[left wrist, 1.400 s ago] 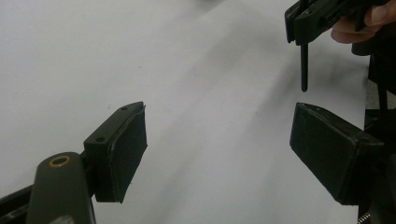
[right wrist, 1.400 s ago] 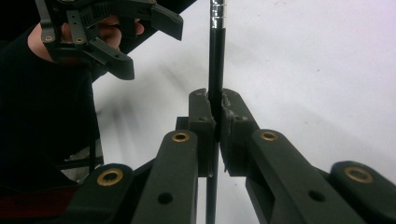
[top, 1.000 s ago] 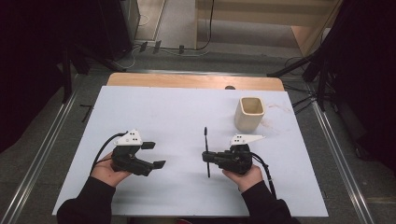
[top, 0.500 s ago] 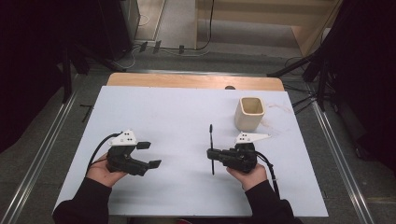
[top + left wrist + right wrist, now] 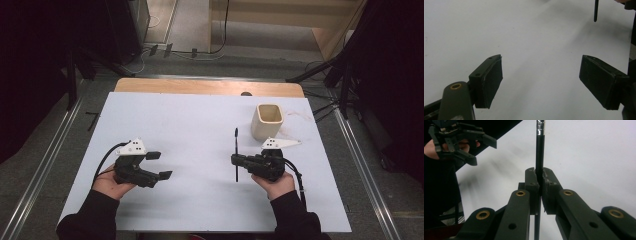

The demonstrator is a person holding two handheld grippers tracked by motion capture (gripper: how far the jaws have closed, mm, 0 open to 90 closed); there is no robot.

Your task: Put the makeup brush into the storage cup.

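High view: one white worktop (image 5: 200, 120) carrying one beige cup (image 5: 267, 121), two hand-held grippers and one thin black rod (image 5: 236, 155). The cup stands upright, open end up, toward the far right of the worktop. The left gripper (image 5: 161, 165) is held by the person's left hand (image 5: 107, 182) at the near left, its two jaws spread wide apart with nothing between them. The right gripper (image 5: 235, 161) is held by the right hand (image 5: 274, 184) at the near right, its two jaws closed together on the rod around mid-length; the rod runs near-to-far across the jaws, its far tip ending just left of the cup and apart from it.

Left gripper view: two black pads (image 5: 489, 80) stand well apart over bare white surface; one end of the rod (image 5: 596, 11) shows at the upper right.

Right gripper view: the two jaws pinch the rod (image 5: 539, 152), which bears one silver band near the top edge; the left gripper (image 5: 480, 151) appears at the upper left, jaws apart.
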